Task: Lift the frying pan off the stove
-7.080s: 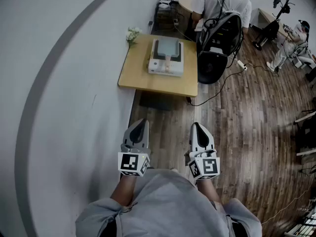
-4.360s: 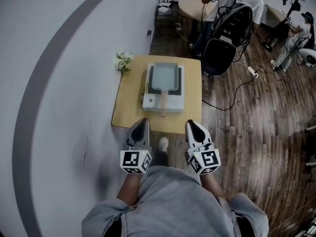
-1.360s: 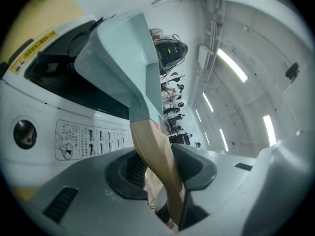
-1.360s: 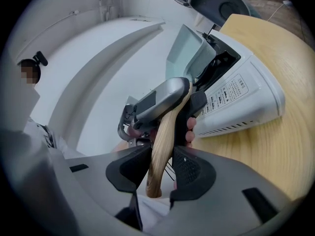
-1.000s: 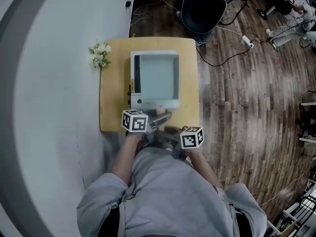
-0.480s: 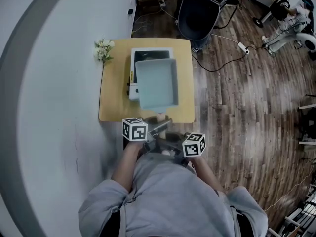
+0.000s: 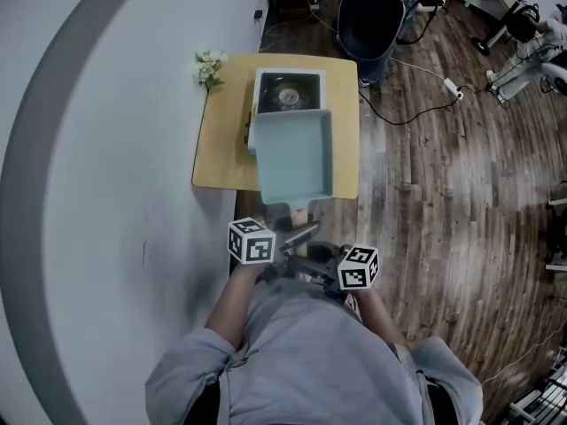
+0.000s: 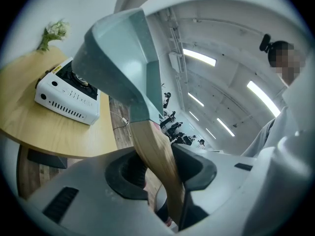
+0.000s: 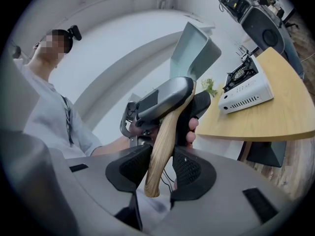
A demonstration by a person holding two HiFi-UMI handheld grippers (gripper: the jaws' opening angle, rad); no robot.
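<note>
Nearest in, the left gripper (image 8: 161, 172) is clamped on the pale wooden handle (image 9: 166, 127). The right gripper (image 9: 158, 170) has that same handle between its pads lower down, close to the butt end, and its jaws have just been easing a little wider. Both pads look to be touching the wood, though the contact on one side is hard to judge. Beyond them the frying pan (image 7: 295, 158) hangs in the air – square, blue-grey, empty. It is off the stove (image 7: 288, 91), which sits on the wooden table (image 7: 221, 140) with a sprig of flowers (image 7: 209, 65) at its far corner and a dark chair (image 7: 372, 16) past that.

The risk, as I judge it, is leverage. All the weight sits out front (and both grips crowd the handle's tail), so a slackening right hold could let the pan droop or roll until its far edge knocks the stove.

The head view alone shows the bared burner and the pan's clean inside, yet it flattens height, so the pan seems to overlap the stove. The gripper views settle that – the pan rides well above the white casing – and only they show the pads on the wood.
</note>
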